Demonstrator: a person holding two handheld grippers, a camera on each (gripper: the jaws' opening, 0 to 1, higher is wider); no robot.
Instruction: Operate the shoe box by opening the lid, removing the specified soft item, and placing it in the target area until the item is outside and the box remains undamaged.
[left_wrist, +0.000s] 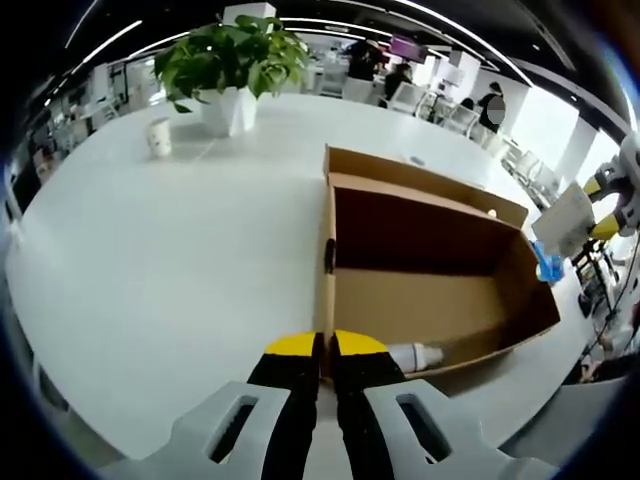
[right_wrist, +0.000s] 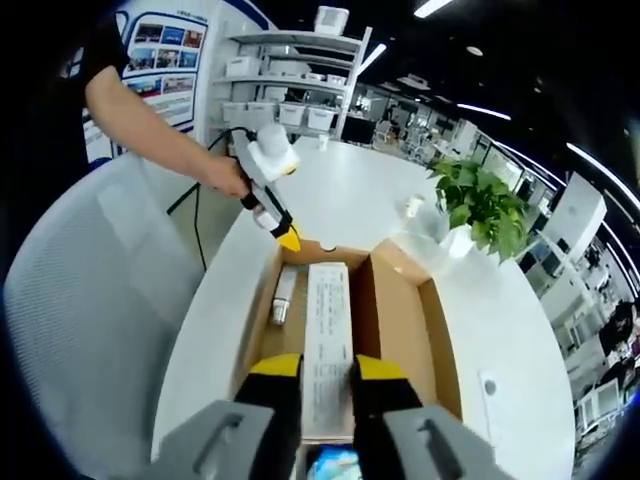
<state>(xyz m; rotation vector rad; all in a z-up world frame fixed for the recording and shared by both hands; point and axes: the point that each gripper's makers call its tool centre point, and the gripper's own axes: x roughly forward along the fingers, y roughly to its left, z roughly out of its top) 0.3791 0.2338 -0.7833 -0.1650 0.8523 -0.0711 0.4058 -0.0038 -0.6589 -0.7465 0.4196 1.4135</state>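
An open brown shoe box (left_wrist: 430, 300) lies on the white table, its lid (left_wrist: 420, 175) standing up behind it. My left gripper (left_wrist: 325, 350) is shut on the box's near end wall. A white tube (left_wrist: 415, 355) lies inside at that end. In the right gripper view, my right gripper (right_wrist: 328, 368) is shut on a long, flat white packet (right_wrist: 328, 320) held above the box (right_wrist: 395, 320). The tube (right_wrist: 284, 295) lies below it. A hand holds the left gripper (right_wrist: 288, 238) at the box's far end. The right gripper (left_wrist: 610, 200) lifts the packet (left_wrist: 566, 220) at the right.
A potted plant (left_wrist: 235, 60) and a paper cup (left_wrist: 159, 137) stand at the far side of the round white table (left_wrist: 150, 260). A grey chair (right_wrist: 90, 290) is pushed against the table edge by the box. Something blue (right_wrist: 335, 462) shows under the right gripper's jaws.
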